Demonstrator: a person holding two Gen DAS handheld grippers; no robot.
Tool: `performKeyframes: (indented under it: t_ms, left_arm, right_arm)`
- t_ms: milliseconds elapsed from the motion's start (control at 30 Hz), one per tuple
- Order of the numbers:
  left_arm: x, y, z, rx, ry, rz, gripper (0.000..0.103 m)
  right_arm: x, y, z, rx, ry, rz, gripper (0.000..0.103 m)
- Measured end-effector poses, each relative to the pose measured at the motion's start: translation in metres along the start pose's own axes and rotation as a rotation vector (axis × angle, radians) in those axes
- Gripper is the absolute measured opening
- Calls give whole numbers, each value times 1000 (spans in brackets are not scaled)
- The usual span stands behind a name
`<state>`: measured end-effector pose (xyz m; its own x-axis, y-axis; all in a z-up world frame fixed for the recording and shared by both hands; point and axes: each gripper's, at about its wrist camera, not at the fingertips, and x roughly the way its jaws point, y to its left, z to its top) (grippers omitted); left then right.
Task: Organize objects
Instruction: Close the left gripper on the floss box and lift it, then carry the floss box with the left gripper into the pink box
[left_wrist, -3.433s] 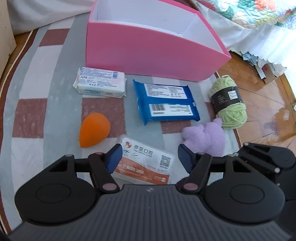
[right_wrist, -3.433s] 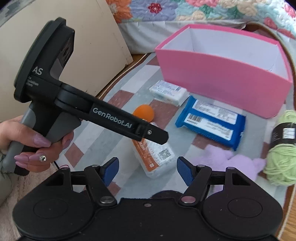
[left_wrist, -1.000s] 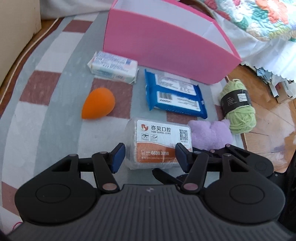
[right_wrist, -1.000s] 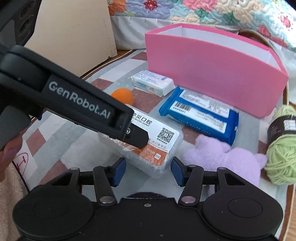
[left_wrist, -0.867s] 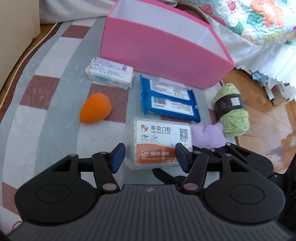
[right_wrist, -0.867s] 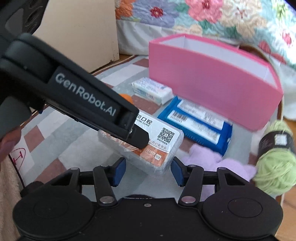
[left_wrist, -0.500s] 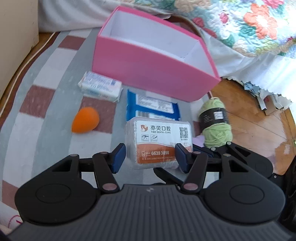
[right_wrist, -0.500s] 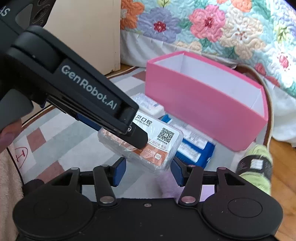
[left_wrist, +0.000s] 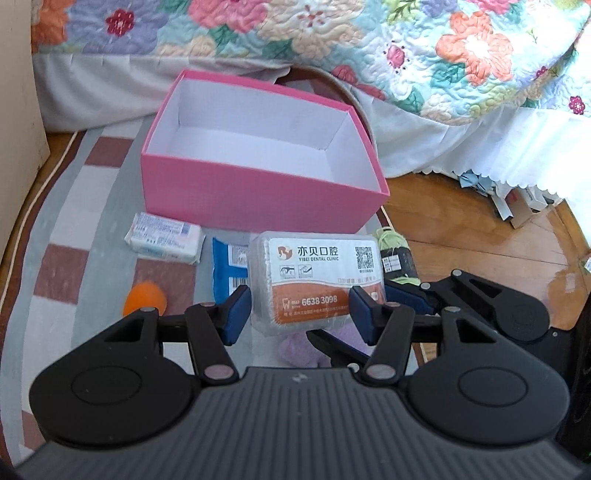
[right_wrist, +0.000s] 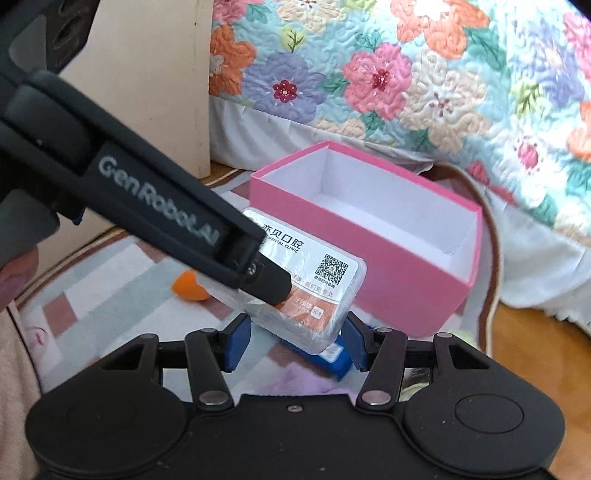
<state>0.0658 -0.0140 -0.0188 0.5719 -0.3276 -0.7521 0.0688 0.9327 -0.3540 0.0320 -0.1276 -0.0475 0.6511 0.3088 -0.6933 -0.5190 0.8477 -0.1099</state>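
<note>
We have lifted the clear pack (left_wrist: 314, 284) up off the rug (left_wrist: 74, 229). Our left hand-held gripper (left_wrist: 299, 314) and right hand-held gripper (right_wrist: 291, 341) both squeeze it, near the pink box (left_wrist: 258, 199).

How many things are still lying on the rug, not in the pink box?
5: white packet beside the pink box, blue pack, orange sponge, green yarn, and purple plush under the lifted clear box. More may be hidden.
</note>
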Motion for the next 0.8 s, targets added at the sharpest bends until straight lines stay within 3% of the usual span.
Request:
performKeyframes:
  t_ms: [400, 800]
  left_arm:
    - [-3, -9, 38, 20, -42, -66, 57]
    - [18, -11, 88, 53, -6, -82, 57]
  right_arm:
    - [-7, -20, 27, -16, -28, -71, 58]
    - [11, -44, 47, 60, -37, -52, 56]
